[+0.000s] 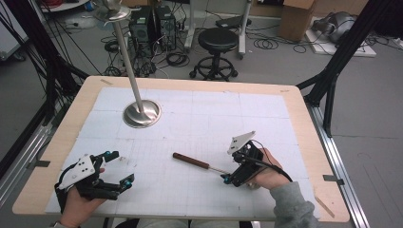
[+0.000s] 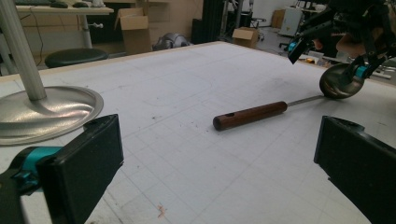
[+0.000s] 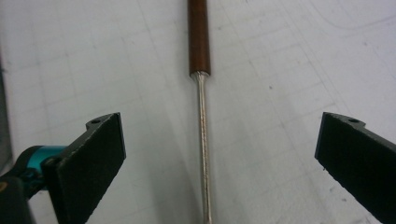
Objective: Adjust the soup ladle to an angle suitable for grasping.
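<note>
Wooden-handled ladle (image 1: 191,161) lies flat on the white gridded table (image 1: 199,118), right of centre; in the high view its bowl is hidden beneath the right gripper (image 1: 227,178), whose jaws stand wide astride the thin metal shank, touching nothing. Left gripper (image 1: 121,171) rests near the front-left edge, jaws wide and empty. Open mat separates them; metal stand base (image 1: 141,113) sits well behind.

— Looks like a robotics lab. Gridded white table (image 1: 199,114) framed by black struts (image 1: 349,45).
— Agreed. At 12 o'clock, computer towers (image 1: 149,26) amid tangled cables (image 1: 178,59), plus a round black stool (image 1: 216,42). Cardboard boxes (image 1: 297,16) at 1 o'clock on grey floor.
</note>
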The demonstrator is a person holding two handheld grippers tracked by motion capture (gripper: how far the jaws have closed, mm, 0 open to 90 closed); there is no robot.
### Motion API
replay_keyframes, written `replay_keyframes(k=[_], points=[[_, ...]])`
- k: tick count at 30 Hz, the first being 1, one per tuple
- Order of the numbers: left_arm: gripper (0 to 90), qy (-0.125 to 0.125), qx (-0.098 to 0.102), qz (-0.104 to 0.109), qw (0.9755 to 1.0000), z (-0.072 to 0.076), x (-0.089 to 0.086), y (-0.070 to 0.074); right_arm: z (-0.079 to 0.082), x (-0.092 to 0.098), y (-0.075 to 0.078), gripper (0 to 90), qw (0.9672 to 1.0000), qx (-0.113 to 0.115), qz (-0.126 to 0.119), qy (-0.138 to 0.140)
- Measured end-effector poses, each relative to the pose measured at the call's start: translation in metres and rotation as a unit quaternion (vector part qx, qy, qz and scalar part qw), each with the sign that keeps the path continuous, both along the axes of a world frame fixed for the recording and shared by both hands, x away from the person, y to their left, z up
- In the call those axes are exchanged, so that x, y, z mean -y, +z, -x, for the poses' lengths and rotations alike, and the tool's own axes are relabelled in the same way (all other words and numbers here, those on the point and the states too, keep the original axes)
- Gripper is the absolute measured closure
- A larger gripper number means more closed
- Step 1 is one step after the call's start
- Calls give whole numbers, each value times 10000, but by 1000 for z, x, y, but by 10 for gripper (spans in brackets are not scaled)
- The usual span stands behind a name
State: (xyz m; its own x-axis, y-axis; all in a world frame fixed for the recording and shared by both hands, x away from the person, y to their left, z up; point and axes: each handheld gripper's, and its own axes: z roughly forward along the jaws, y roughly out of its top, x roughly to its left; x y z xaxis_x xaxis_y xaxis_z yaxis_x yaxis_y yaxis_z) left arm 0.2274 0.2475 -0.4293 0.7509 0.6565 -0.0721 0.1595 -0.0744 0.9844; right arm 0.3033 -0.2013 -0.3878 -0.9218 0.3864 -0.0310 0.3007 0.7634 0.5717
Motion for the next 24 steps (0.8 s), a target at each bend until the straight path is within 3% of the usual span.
replay_keyframes(k=[9, 12, 24], points=[[18, 50, -14, 5, 10000, 2, -3, -1, -4, -8, -9, 6, 9985, -113, 526, 21], [18, 67, -8, -8, 10000, 3, -3, -1, -6, -10, -12, 6, 9973, -244, 696, -19], [18, 121, -4, -11, 9999, 7, -6, -1, -9, -16, -9, 16, 9954, -225, 935, -46]])
